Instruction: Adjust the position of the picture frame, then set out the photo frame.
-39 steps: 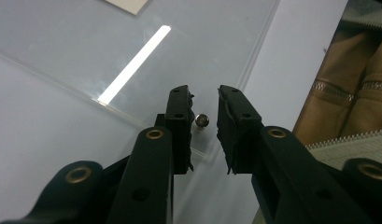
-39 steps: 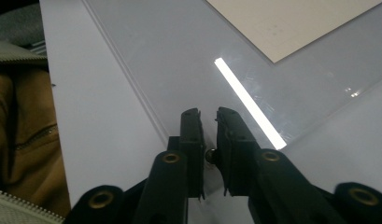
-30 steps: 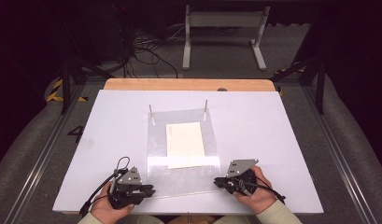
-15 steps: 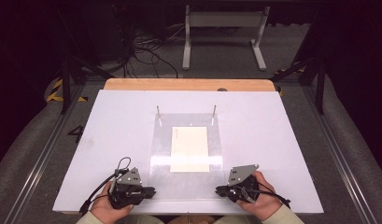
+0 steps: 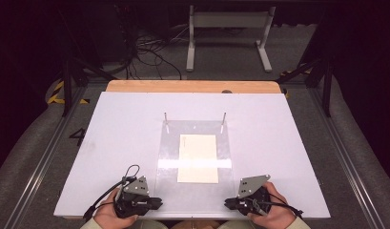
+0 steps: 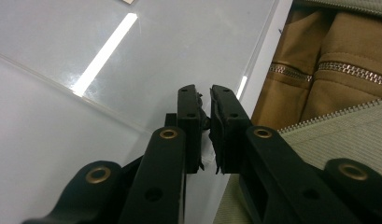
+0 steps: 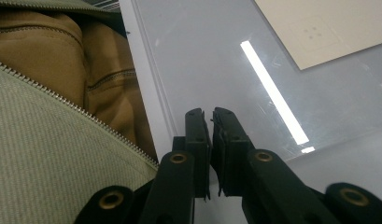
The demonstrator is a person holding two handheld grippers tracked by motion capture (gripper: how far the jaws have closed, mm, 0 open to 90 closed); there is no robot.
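We hold the left gripper (image 5: 157, 204) low at the near edge, jaws pointing inward to the right, closed to a narrow slit. The right gripper (image 5: 229, 203) mirrors it, jaws pointing left, likewise pressed nearly together. Our left hand (image 5: 114, 212) and right hand (image 5: 273, 212) wrap the bodies from behind, forearms entering from below.

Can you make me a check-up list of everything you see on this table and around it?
Surface: white table, wooden strip along its far edge.
Job's things: clear plastic sheet lying flat, cream paper under it, two thin metal pins at its far corners.
Clutter: nothing seen.
Grippers: left gripper and right gripper shut on the sheet's near corners.
Cables: one trails from each gripper; a tangle lies on the floor.
Surroundings: grey floor, white stand, dark background.
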